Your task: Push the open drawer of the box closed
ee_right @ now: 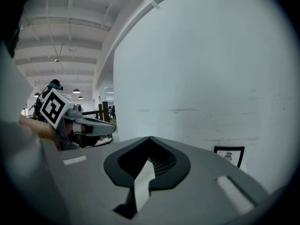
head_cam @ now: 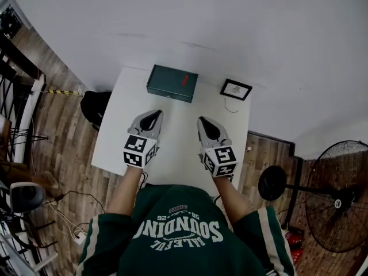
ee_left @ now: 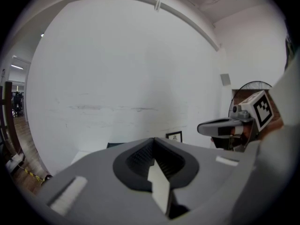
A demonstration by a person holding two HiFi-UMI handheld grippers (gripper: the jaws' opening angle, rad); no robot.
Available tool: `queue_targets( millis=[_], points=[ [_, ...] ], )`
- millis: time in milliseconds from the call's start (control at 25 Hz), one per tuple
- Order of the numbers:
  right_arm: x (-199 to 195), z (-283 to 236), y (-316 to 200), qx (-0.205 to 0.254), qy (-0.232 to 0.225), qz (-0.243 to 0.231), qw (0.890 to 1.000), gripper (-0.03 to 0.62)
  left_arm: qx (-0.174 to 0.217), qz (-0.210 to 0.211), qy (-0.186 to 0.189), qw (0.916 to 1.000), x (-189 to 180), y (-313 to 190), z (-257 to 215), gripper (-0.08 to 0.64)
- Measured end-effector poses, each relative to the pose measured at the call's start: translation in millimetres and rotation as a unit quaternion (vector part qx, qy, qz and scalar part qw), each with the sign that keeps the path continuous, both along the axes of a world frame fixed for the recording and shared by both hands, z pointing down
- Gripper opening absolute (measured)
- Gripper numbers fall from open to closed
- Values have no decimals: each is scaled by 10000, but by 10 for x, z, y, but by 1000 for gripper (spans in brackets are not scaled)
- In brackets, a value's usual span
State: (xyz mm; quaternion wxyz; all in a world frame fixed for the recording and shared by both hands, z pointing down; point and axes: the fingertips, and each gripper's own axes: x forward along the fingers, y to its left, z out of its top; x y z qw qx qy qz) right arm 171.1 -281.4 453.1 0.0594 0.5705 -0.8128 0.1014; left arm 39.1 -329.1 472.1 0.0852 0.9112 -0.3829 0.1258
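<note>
Though shut, left gripper point(head_cam: 153, 115) near box point(head_cam: 172, 83)

Light in the head view is bright, even and diffuse. The white wall point(head_cam: 230, 27) and white table point(head_cam: 112, 137) come close to washing out, and shadows on the table are faint and soft-edged. Wide-angle distortion bows the wood floor point(head_cam: 63, 119) and the fan point(head_cam: 338, 197) near the edges. Both gripper views are round pictures with black corners and a heavy barrel curve that bends the ceiling beam point(ee_left: 187, 18). Close to the lens, the left gripper point(ee_left: 153, 139) and right gripper point(ee_right: 149, 138) look soft and flat grey. The right gripper view has a cool bluish cast, and ceiling lamps point(ee_right: 76, 91) glow as small bright spots.
</note>
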Motion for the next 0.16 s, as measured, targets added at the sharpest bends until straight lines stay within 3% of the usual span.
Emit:
queue_targets(
  millis=[160],
  points=[
    [-23,14,24,-13,13,-12,10000,2,-12,-28,4,10000,-28,17,8,52]
  ],
)
